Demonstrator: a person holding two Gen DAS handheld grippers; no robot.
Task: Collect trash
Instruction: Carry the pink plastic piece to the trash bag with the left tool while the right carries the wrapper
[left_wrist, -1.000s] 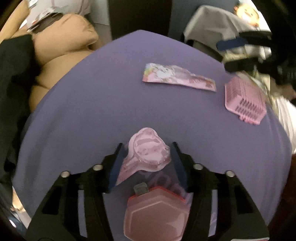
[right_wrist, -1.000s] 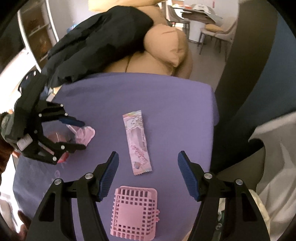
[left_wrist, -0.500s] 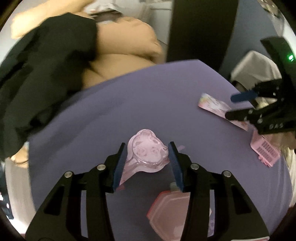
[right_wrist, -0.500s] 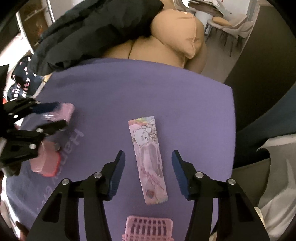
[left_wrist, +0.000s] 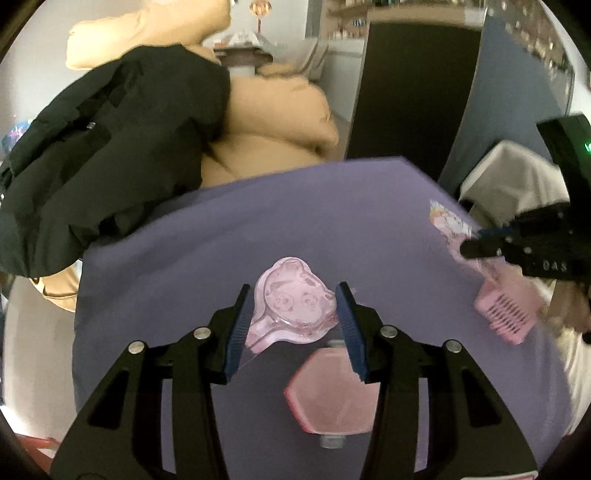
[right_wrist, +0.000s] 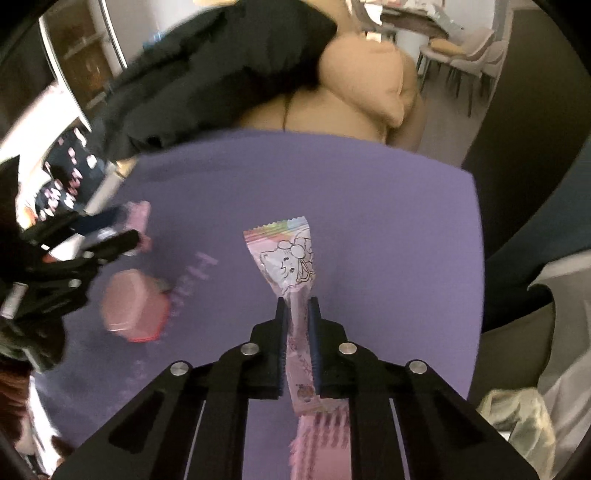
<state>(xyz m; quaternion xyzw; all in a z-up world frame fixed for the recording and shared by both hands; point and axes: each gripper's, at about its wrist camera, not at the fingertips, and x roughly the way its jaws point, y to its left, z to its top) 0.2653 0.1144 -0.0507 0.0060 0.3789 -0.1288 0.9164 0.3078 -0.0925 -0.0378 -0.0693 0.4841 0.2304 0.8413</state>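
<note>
Blue-padded right gripper (right_wrist: 298, 314): jaws have just been closing, now pinched on the long pink wrapper (right_wrist: 288, 266), which reaches toward 12 o'clock over the purple table (right_wrist: 369, 206). Left gripper (left_wrist: 295, 306): pads clamp a pink moulded plastic tray (left_wrist: 295, 299); pink hexagonal box (left_wrist: 332, 395) at 6 o'clock below it, pink slatted basket (left_wrist: 506, 314) at 3 o'clock.

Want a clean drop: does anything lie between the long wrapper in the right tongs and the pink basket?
Nothing visible does. The right tongs are shut on the wrapper, whose near end overlaps the basket rim just below.
</note>
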